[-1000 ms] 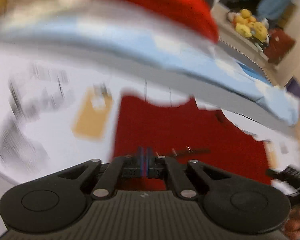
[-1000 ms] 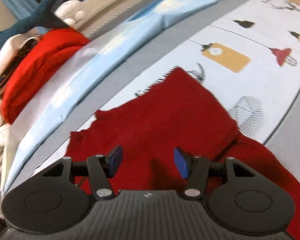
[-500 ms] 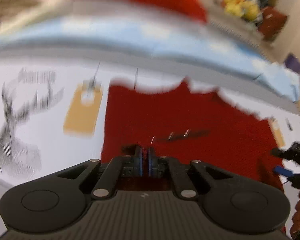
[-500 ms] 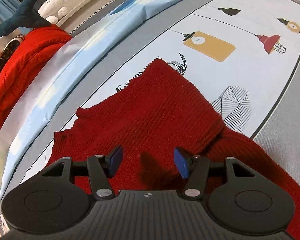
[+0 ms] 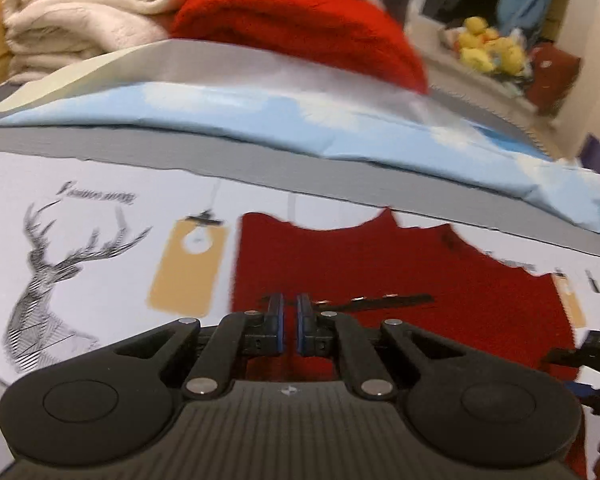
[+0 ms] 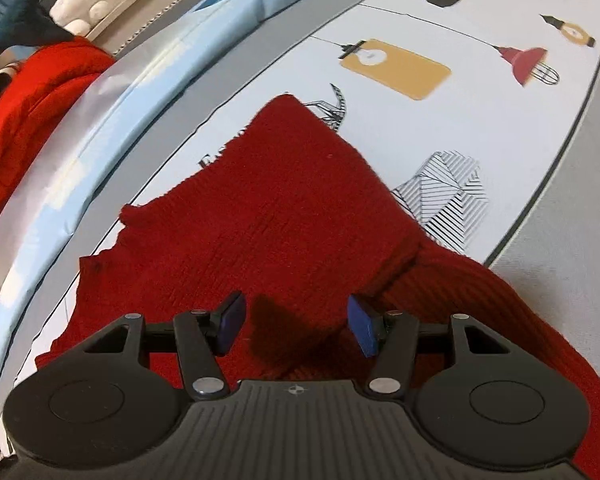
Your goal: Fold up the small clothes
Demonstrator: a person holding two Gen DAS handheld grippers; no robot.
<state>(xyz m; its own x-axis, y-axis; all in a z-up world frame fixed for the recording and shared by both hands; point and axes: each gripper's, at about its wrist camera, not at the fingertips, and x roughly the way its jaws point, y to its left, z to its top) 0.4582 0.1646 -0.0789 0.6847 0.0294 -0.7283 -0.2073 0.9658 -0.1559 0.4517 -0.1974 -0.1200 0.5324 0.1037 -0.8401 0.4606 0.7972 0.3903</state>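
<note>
A dark red knitted garment point(image 6: 284, 216) lay spread flat on a white printed sheet point(image 5: 100, 240) patterned with a deer and lamps, in the near middle of the bed. Beyond it, at the far edge, ran a folded pale blue cover point(image 5: 260, 120) with a bright red knit point(image 5: 300, 28) and a cream blanket point(image 5: 80, 12) stacked behind.

The left gripper point(image 5: 290, 324) was over the garment's near left part with its fingers closed together; whether they pinched any fabric could not be told. The right gripper point(image 6: 296, 322) hovered over the near right part, fingers apart and holding nothing, a sleeve point(image 6: 500, 320) trailing off to its right.

To fold well, the right gripper would probably need to drop onto the sleeve or side edge and pinch only the top layer. Both grips should then travel together, keeping the knit taut, so the fold lands straight without bunching.
</note>
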